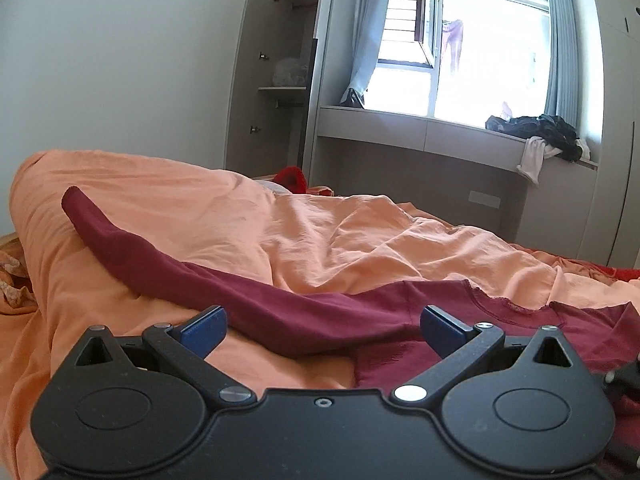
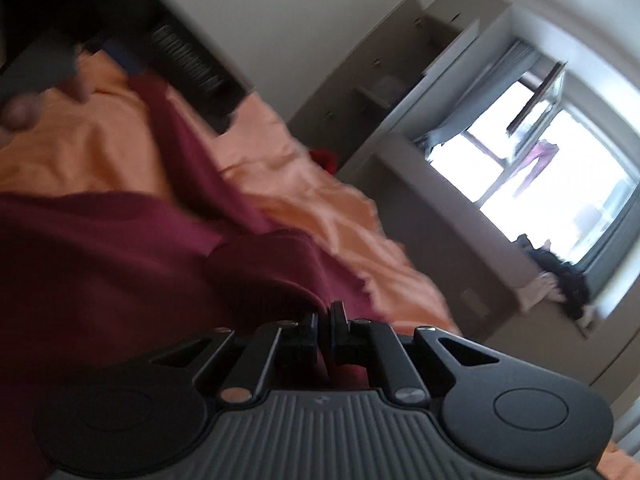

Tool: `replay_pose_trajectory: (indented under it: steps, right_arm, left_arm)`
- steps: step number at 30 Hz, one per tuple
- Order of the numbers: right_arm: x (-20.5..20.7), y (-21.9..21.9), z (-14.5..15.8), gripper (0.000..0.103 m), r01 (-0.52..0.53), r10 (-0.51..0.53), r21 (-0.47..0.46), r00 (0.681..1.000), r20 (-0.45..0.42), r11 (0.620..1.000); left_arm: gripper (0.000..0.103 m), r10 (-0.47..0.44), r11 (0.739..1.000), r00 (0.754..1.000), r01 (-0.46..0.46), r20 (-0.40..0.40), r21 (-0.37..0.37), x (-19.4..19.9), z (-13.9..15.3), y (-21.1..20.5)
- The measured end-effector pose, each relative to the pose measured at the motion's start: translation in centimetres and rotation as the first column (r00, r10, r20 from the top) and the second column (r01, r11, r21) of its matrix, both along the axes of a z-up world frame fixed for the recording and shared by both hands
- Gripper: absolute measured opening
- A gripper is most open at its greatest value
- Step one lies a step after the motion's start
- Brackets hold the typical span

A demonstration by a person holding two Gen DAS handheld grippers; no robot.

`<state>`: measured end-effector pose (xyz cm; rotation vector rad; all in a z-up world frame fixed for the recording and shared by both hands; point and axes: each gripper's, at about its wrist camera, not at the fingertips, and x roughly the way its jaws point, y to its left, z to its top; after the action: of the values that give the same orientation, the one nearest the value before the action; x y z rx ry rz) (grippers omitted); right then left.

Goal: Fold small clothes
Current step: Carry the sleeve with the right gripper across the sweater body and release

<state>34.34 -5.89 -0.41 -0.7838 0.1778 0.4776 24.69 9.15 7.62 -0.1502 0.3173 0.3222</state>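
One maroon garment (image 1: 304,320) lies spread on the rumpled orange bedsheet (image 1: 340,236).
Soft knit, long sleeve, frayed neckline; right gripper (image 2: 329,330) is pinched on a fold of it, while left gripper (image 1: 322,330) gapes above it, blue pads (image 1: 202,330) bare.

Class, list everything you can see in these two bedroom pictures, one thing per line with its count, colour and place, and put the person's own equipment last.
Garment: one, dark red, spread on the bedcover.
Bedcover: one, orange, rumpled over the bed.
Window: one, bright, back wall.
Curtains: two, grey-blue, either side of the window.
Clothes pile: one, dark and white, on the window ledge.
Wardrobe: one, grey, door open, left of the window.
Hanging clothing: one, purple, outside the window.
Left hand-held gripper: one, black with blue pads, open above the garment.
Right hand-held gripper: one, black, shut on the garment.
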Motion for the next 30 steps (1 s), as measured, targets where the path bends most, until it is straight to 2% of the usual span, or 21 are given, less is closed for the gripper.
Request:
replay_pose_trajectory:
  steps: [2, 4, 6, 7, 9, 11, 14, 16, 17, 18, 20, 22, 23, 27, 30]
  right_arm:
    - [-0.6, -0.3, 0.2, 0.013, -0.017, 0.018, 0.017, 0.999, -0.027, 1.000]
    - [-1.0, -1.1, 0.8, 0.024, -0.061, 0.066, 0.057, 0.995, -0.078, 0.996]
    - [-1.3, -2.1, 1.6, 0.049, -0.090, 0.102, 0.101, 0.987, -0.126, 0.991]
    - [-1.2, -2.5, 2.3, 0.053, -0.102, 0.124, 0.140, 0.980, -0.156, 0.985]
    - [-1.1, -3.5, 3.4, 0.068, -0.105, 0.158, 0.238, 0.964, -0.215, 0.966]
    - [-0.3, -4.5, 4.7, 0.077, -0.067, 0.171, 0.350, 0.946, -0.274, 0.934]
    - [2.6, -5.1, 5.8, 0.078, 0.018, 0.181, 0.471, 0.910, -0.374, 0.882]
    - [4.2, -5.6, 5.7, 0.075, 0.068, 0.159, 0.501, 0.904, -0.397, 0.863]
    - [5.1, -5.6, 5.6, 0.065, 0.095, 0.144, 0.509, 0.901, -0.409, 0.856]
    - [6.0, -5.5, 5.4, 0.045, 0.122, 0.132, 0.520, 0.895, -0.425, 0.846]
    - [7.0, -5.4, 5.3, 0.026, 0.157, 0.118, 0.524, 0.883, -0.454, 0.837]
    - [7.0, -5.6, 4.9, 0.015, 0.152, 0.128, 0.521, 0.877, -0.463, 0.840]
    - [6.7, -5.6, 4.8, 0.003, 0.141, 0.134, 0.518, 0.879, -0.458, 0.844]
    - [1.6, -5.6, 5.0, 0.003, -0.022, 0.188, 0.468, 0.932, -0.312, 0.884]
    - [-2.1, -5.9, 4.7, 0.003, -0.101, 0.235, 0.420, 0.931, -0.280, 0.902]
  left_arm:
    - [0.103, -0.003, 1.000, 1.000, 0.003, 0.000, 0.004, 0.0, 0.1, 0.0]
    - [0.103, -0.008, 1.000, 1.000, 0.008, -0.002, -0.001, 0.2, 0.0, 0.1]
    - [0.103, -0.012, 1.000, 1.000, 0.012, -0.005, -0.018, 0.3, 0.0, 0.2]
    - [0.103, -0.012, 1.000, 1.000, 0.011, -0.007, -0.028, 0.5, 0.1, 0.3]
    - [0.103, -0.009, 0.999, 1.000, 0.009, -0.006, -0.041, 0.7, 0.2, 0.5]
    - [0.103, -0.004, 0.999, 1.000, 0.003, -0.006, -0.044, 1.0, 0.5, 0.8]
    - [0.103, 0.013, 0.999, 1.000, -0.014, -0.008, -0.048, 1.4, 0.8, 1.4]
    - [0.103, 0.039, 0.998, 0.999, -0.039, -0.016, -0.055, 1.6, 0.9, 1.9]
    - [0.103, 0.049, 0.997, 0.999, -0.050, -0.019, -0.062, 1.8, 1.0, 2.3]
    - [0.103, 0.057, 0.996, 0.998, -0.058, -0.020, -0.072, 1.9, 1.1, 2.6]
    - [0.103, 0.059, 0.994, 0.998, -0.060, -0.020, -0.090, 2.0, 1.3, 3.0]
    - [0.103, 0.063, 0.993, 0.998, -0.064, -0.018, -0.103, 2.1, 1.4, 3.3]
    - [0.103, 0.060, 0.992, 0.998, -0.062, -0.021, -0.109, 2.1, 1.5, 3.3]
    - [0.103, 0.041, 0.993, 0.999, -0.043, -0.018, -0.113, 2.0, 1.4, 3.3]
    - [0.103, 0.022, 0.994, 0.999, -0.025, -0.030, -0.110, 2.2, 1.0, 3.0]
